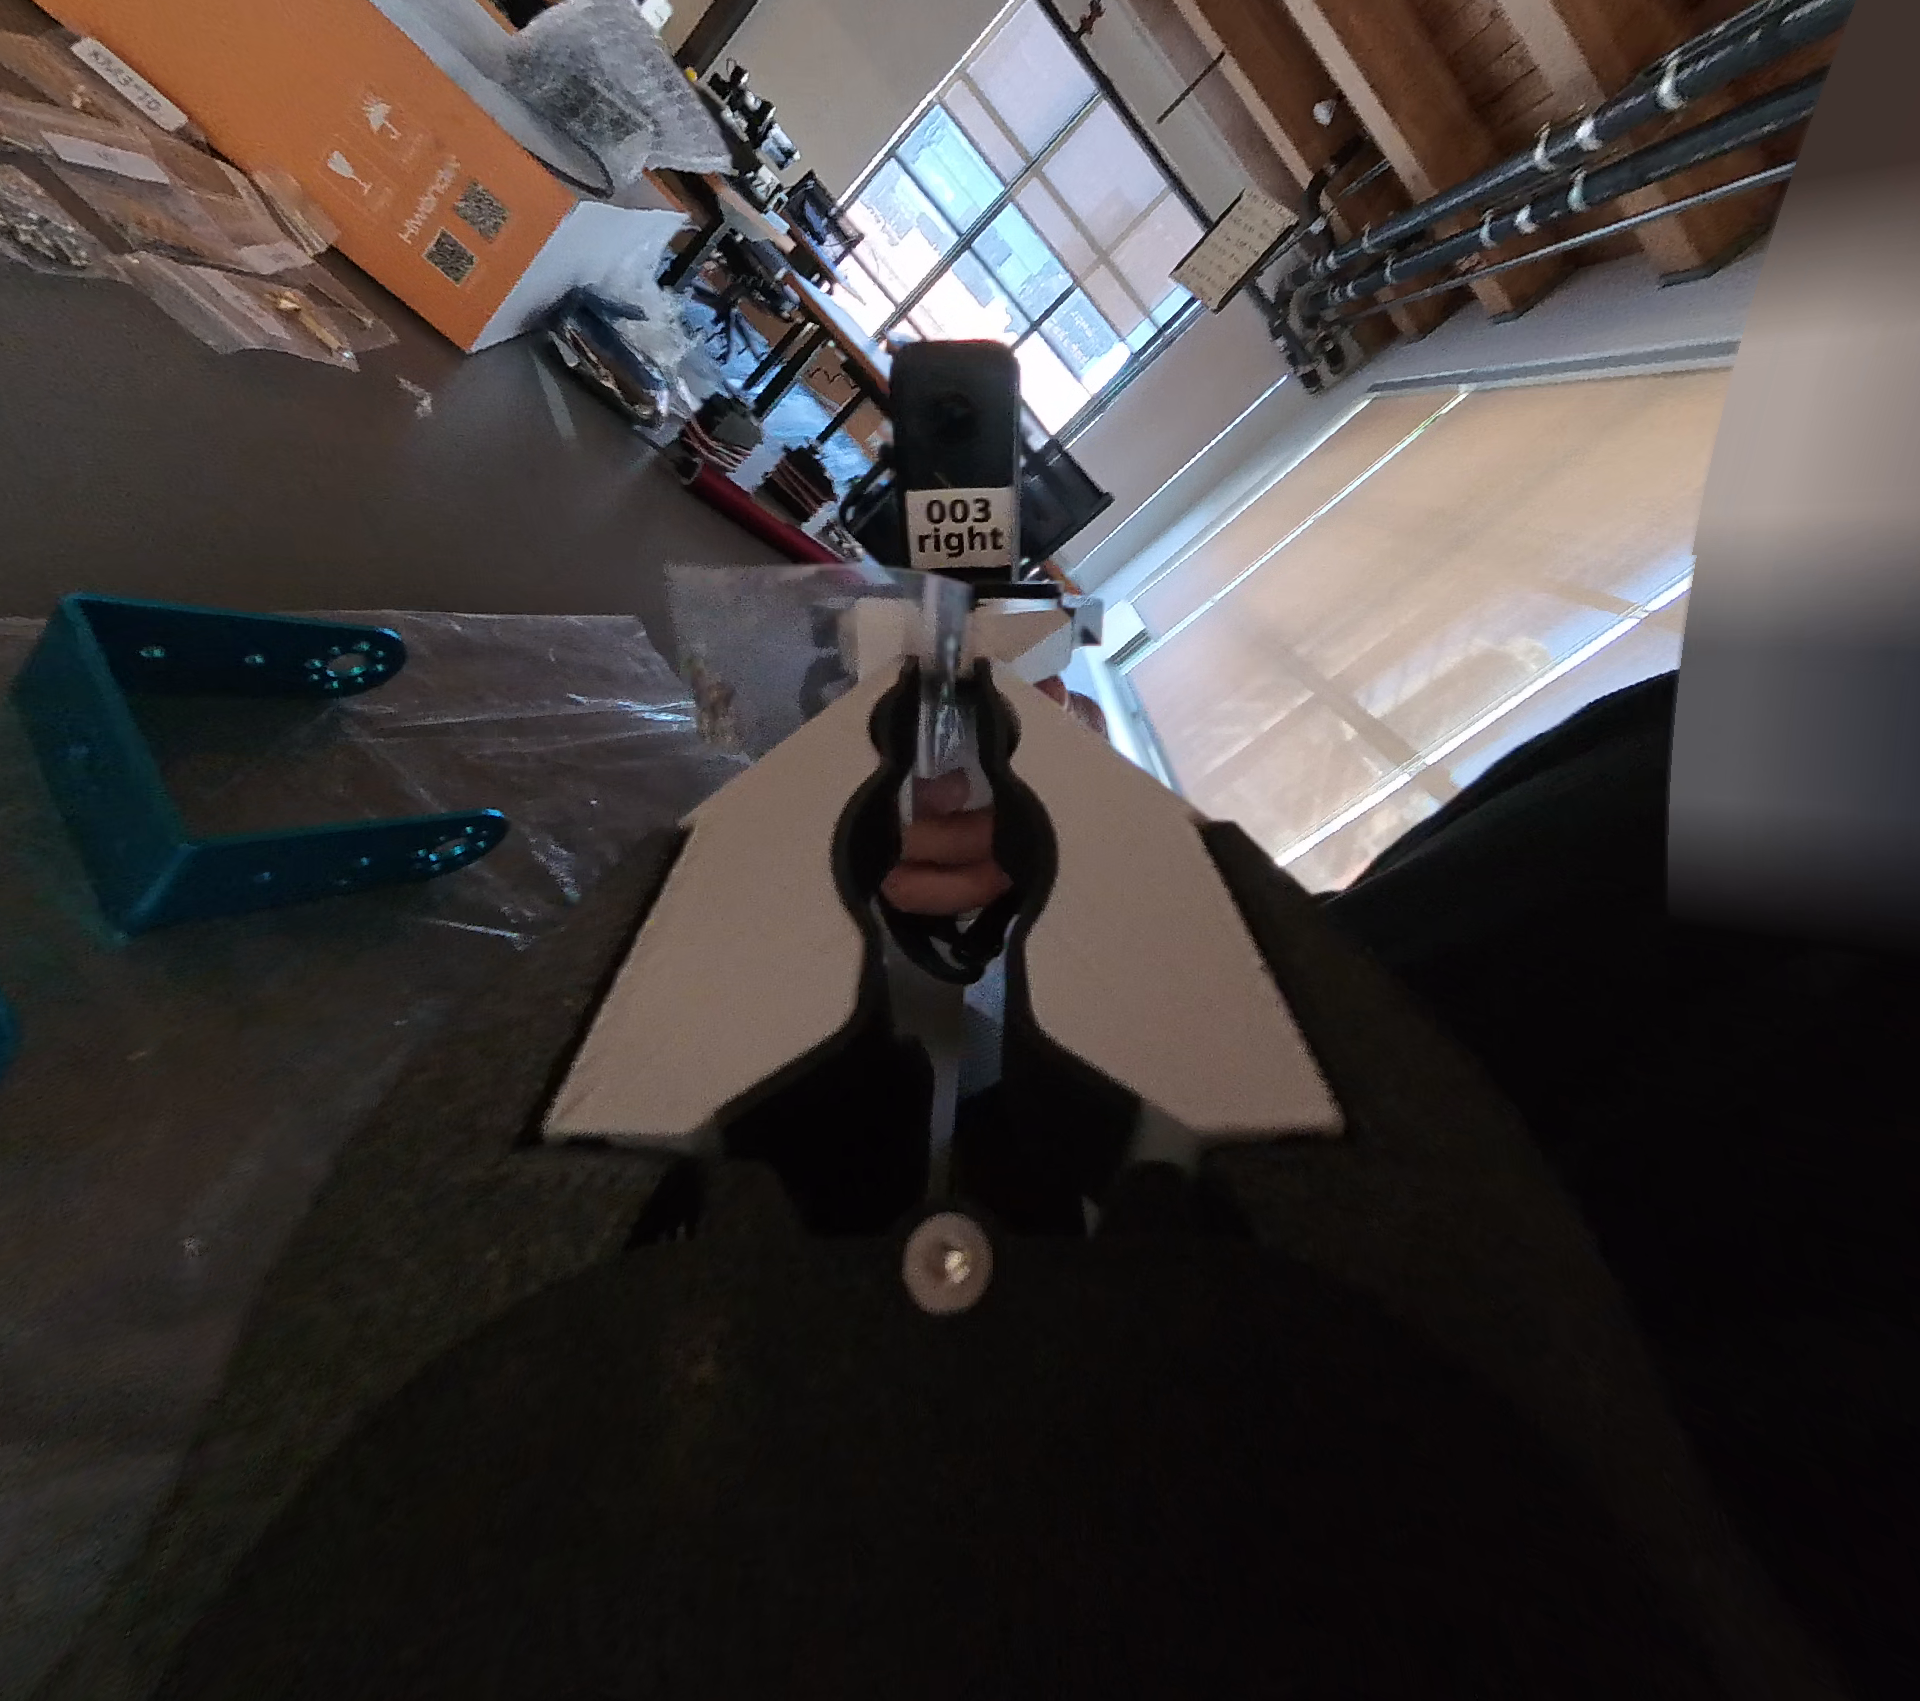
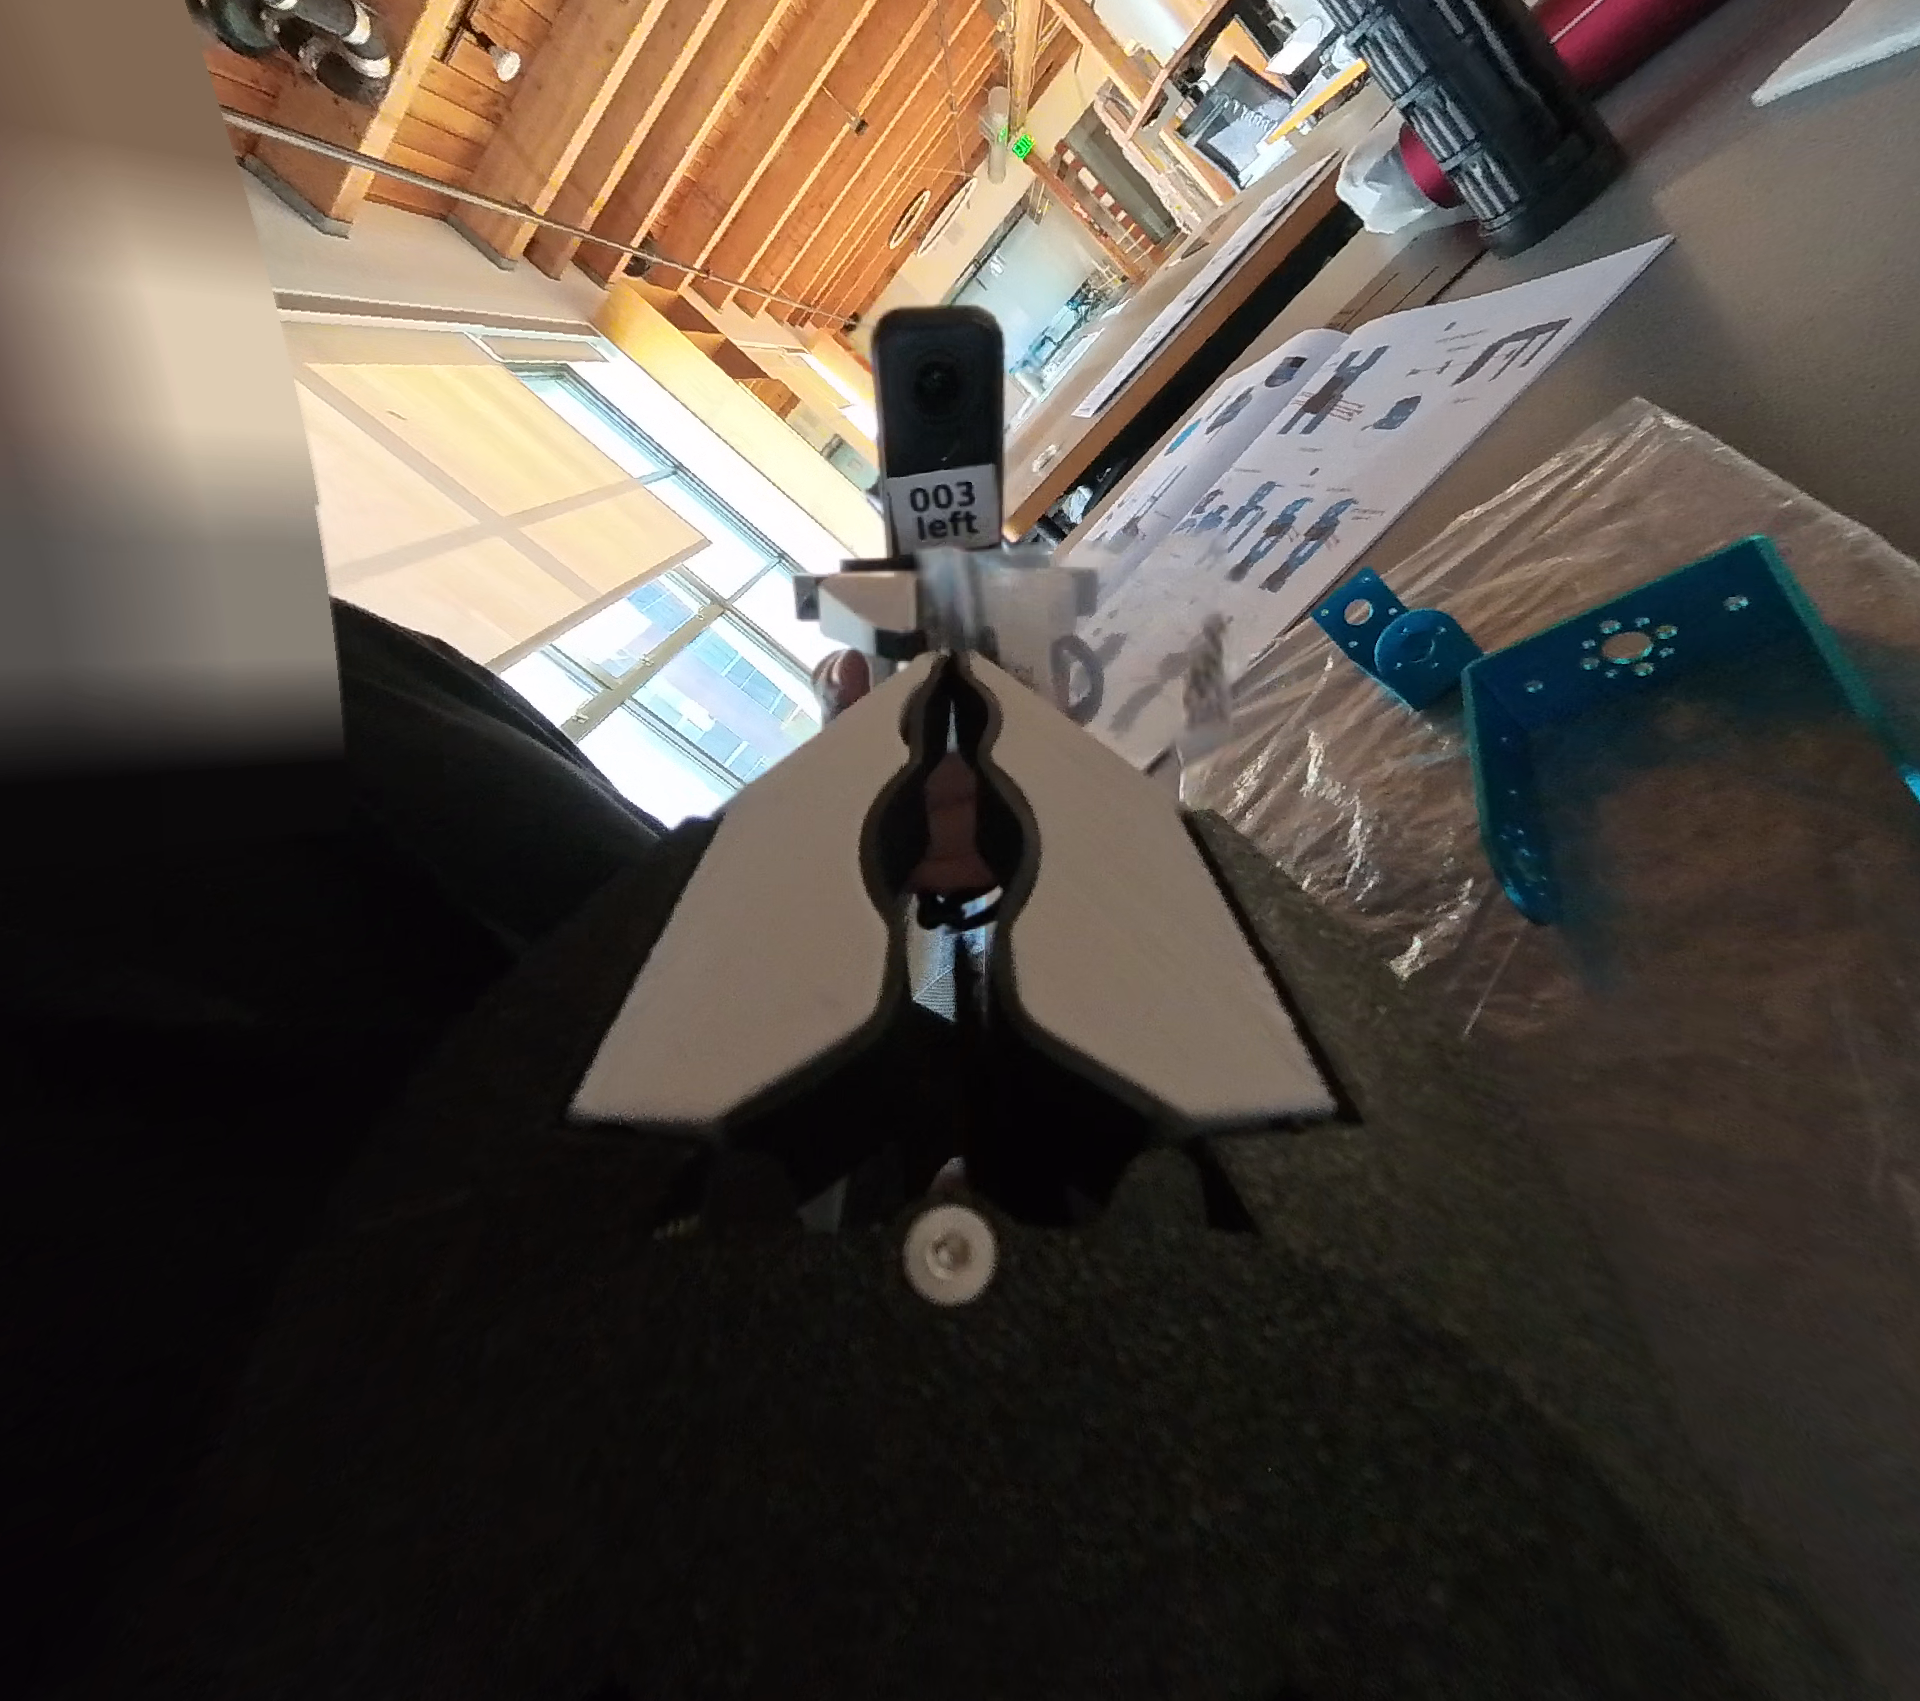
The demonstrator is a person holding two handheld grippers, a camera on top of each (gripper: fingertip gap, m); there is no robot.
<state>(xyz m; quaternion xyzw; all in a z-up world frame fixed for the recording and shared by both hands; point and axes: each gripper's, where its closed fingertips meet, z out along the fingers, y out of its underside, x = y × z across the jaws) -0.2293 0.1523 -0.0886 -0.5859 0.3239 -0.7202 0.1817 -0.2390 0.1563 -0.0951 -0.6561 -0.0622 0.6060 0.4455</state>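
My left gripper (image 1: 943, 683) and my right gripper (image 2: 951, 664) face each other tip to tip above the table. Both are shut on the edge of a small clear plastic bag (image 1: 764, 643). The bag hangs to the table side and holds small brass-coloured parts; it looks blurred in the right wrist view (image 2: 1153, 659). The right gripper's fingers and camera show opposite in the left wrist view (image 1: 977, 612). The left gripper's show opposite in the right wrist view (image 2: 930, 602). A hand shows through the gap behind each pair of fingers.
A blue U-shaped metal bracket (image 1: 156, 778) (image 2: 1662, 716) lies on a clear plastic sheet (image 1: 468, 716). A small blue bracket (image 2: 1387, 633) and a printed instruction sheet (image 2: 1351, 446) lie nearby. An orange box (image 1: 260, 41), bags of hardware (image 1: 135, 197) and a black slatted bin (image 2: 1444, 20) stand farther off. My two grippers' fingertips are within a few centimetres of each other.
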